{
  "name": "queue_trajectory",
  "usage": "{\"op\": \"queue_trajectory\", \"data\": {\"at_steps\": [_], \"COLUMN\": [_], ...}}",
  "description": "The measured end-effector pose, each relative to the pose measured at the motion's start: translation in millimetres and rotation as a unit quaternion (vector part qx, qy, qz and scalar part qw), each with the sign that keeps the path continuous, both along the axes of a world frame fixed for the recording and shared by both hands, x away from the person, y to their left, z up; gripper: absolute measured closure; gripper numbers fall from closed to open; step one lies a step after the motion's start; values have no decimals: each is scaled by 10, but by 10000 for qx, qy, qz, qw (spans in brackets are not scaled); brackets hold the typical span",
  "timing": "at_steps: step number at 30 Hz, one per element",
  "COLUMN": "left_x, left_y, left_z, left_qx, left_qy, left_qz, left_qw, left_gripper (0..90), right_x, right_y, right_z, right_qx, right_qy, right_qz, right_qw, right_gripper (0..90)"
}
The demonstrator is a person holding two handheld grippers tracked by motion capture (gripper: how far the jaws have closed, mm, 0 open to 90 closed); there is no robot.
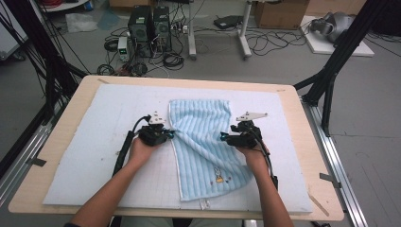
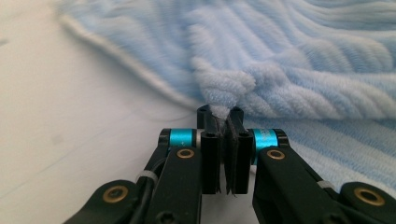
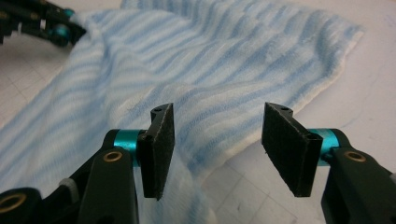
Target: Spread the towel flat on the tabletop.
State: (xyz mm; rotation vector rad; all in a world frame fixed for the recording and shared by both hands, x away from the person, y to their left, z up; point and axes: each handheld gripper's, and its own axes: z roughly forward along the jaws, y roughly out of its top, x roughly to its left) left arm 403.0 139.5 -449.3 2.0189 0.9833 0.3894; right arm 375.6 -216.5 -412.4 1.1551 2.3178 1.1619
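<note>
A light blue striped towel (image 1: pixel 203 142) lies on the white mat, folded lengthwise, with a small cartoon print near its front end. My left gripper (image 1: pixel 169 134) sits at the towel's left edge, shut on a pinch of that edge (image 2: pixel 219 111); the cloth bunches up just past the pads. My right gripper (image 1: pixel 223 138) is at the towel's right edge with its jaws open. In the right gripper view the towel (image 3: pixel 210 70) lies under and beyond the open pads (image 3: pixel 161 140), nothing pressed between them, and the left gripper (image 3: pixel 60 30) shows at the far edge.
The white gridded mat (image 1: pixel 94 142) covers a wooden table (image 1: pixel 61 127). Black frame legs (image 1: pixel 331 71) stand at the table's right and left. Computers and cables (image 1: pixel 151 28) lie on the floor beyond the table's far edge.
</note>
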Motion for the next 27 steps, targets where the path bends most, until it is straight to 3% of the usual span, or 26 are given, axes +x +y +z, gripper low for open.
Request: {"op": "queue_trajectory", "data": {"at_steps": [2, 7, 12, 15, 19, 23, 27], "left_x": [78, 224, 323, 332, 304, 233, 115], "left_y": [163, 549, 860, 910, 913, 895, 915], "left_z": [-7, 26, 22, -6, 16, 54, 74], "left_qx": [-157, -127, -63, -216, -444, -452, -551], "left_qy": [141, 100, 89, 85, 77, -29, -149], "left_qz": [228, 769, 1123, 1236, 1327, 1241, 1146], "left_qw": [9995, 9969, 9936, 9921, 9901, 9912, 9918], "left_gripper": [858, 857, 857, 801, 536, 441, 433], "right_x": [5, 28, 63, 105, 171, 302, 402], "right_y": [43, 138, 179, 199, 261, 393, 618], "right_z": [-14, -50, -62, -63, -103, -201, -255], "right_qx": [9, -4, 146, 271, 347, 361, 296], "right_qy": [30, 21, -38, -102, -148, 35, 113], "right_qz": [18, 83, -65, -167, -256, -269, -105], "right_qw": [10000, 10000, 9999, 9994, 9990, 9990, 9994], "right_gripper": [437, 432, 432, 441, 489, 518, 515]}}
